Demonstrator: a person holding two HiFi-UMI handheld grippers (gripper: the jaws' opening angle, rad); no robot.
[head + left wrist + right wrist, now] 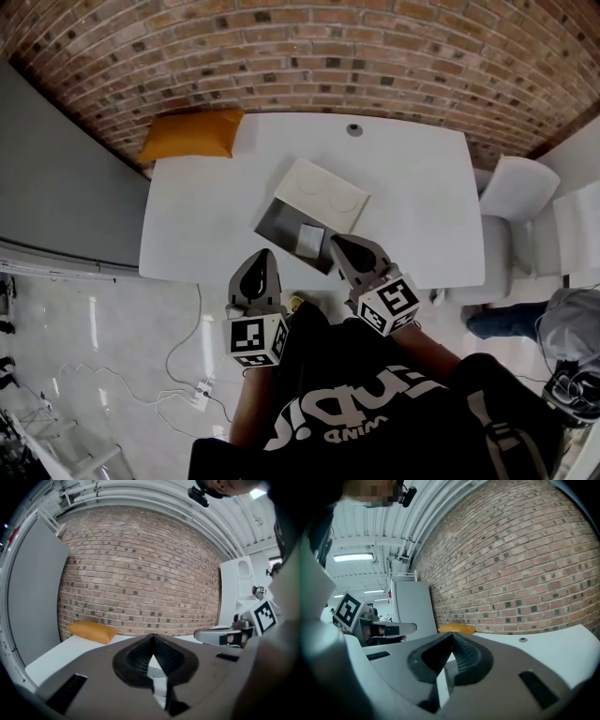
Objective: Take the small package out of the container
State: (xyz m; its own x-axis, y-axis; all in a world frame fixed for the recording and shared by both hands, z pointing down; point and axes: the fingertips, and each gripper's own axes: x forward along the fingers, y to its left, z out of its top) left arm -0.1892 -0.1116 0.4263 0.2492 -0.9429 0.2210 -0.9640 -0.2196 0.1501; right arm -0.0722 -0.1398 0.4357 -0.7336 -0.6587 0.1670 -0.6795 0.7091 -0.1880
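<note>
Grey left gripper (pixel 152 638) and right gripper (pixel 451 636) sit closed, empty.

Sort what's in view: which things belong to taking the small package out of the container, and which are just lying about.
Job: container, open lid, package, left gripper and right gripper, both shut and empty.
Lying about: orange cushion, chair.

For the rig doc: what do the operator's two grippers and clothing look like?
Left gripper and right gripper match: grey shells tapering to jaws lined with black ribbed pads, each with a white cube of black square markers at the rear. No cables seen. Person wears a black top with white lettering.
</note>
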